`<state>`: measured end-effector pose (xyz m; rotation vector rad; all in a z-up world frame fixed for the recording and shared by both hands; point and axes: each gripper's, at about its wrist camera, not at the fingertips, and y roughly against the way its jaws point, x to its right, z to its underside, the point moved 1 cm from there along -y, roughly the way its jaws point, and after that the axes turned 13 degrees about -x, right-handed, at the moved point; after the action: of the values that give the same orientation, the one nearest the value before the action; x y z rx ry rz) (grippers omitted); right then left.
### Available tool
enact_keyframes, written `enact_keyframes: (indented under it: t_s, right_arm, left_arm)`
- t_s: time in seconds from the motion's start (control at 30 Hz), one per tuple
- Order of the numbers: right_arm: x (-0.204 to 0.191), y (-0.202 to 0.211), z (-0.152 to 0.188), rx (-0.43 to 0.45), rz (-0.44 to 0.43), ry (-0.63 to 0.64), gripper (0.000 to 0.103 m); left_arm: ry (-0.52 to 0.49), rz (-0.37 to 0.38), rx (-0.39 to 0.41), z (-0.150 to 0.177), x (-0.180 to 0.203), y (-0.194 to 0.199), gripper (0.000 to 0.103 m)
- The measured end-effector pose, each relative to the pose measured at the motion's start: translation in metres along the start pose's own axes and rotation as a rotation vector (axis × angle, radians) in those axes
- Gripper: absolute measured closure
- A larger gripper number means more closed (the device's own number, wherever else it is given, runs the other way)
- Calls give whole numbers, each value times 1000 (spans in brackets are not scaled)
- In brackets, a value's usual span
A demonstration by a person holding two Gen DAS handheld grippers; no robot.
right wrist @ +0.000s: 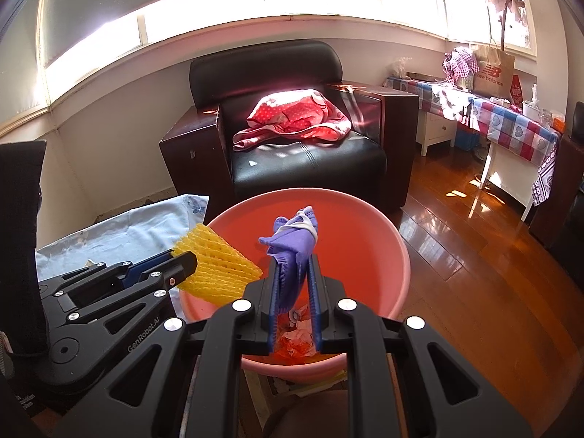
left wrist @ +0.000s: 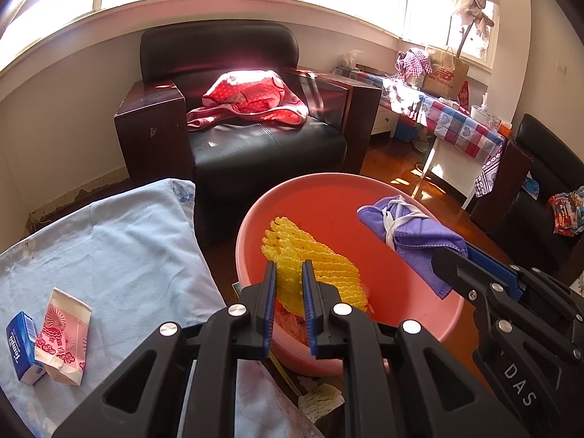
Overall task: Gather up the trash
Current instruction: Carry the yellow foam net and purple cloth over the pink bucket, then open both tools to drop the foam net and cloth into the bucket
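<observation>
Both grippers hang over the pink basin (left wrist: pixel 430 314), which fills the lower centre of each view and already holds crumpled wrappers at its bottom. The left gripper (left wrist: pixel 288 277) is clamped on a yellow foam net (left wrist: pixel 314 262), the 2 blue pads pinching its near edge. The right gripper (right wrist: pixel 294 273) is closed around a purple face mask (right wrist: pixel 292 244), with white ear loops bunched at the top.

The risks lie in the release. The foam net is light and springy, so it may cling to a pad or bounce off the basin's rim onto the wooden floor (right wrist: pixel 474 273). The mask's loops could snag on a finger and drag it back out. At lower left of the left view, a blue tissue pack (left wrist: pixel 23 346) and a pink paper wrapper (left wrist: pixel 64 339) lie on the pale blue cloth (left wrist: pixel 127 248), not yet collected.
</observation>
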<state>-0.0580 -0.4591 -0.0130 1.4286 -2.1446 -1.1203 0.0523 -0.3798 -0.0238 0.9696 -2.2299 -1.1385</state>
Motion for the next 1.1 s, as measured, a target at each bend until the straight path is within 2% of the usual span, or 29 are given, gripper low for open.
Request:
enact_keyframes:
  t_s: [0.43, 0.63, 0.7, 0.77, 0.8, 0.87, 1.1]
  right_arm:
    - [3, -14, 1, -33, 10, -14, 88]
    - [6, -23, 1, -64, 23, -32, 88]
    - [8, -23, 1, -68, 20, -38, 88]
    - [7, -25, 1, -68, 22, -39, 87]
    - [8, -25, 1, -67, 23, -39, 86]
    - [8, -25, 1, -65, 26, -39, 79]
    - [2, -21, 1, -58, 31, -21, 78]
  left_arm:
    - [-10, 2, -27, -1, 1, -17, 89]
    - [-18, 8, -21, 0, 3, -17, 83]
    - [-19, 12, -20, 1, 3, -16, 78]
    - [-15, 16, -16, 1, 2, -15, 67]
    - [-12, 16, -13, 1, 2, -14, 65]
    - [-7, 19, -8, 1, 2, -12, 64]
    - [7, 22, 2, 1, -2, -3, 63]
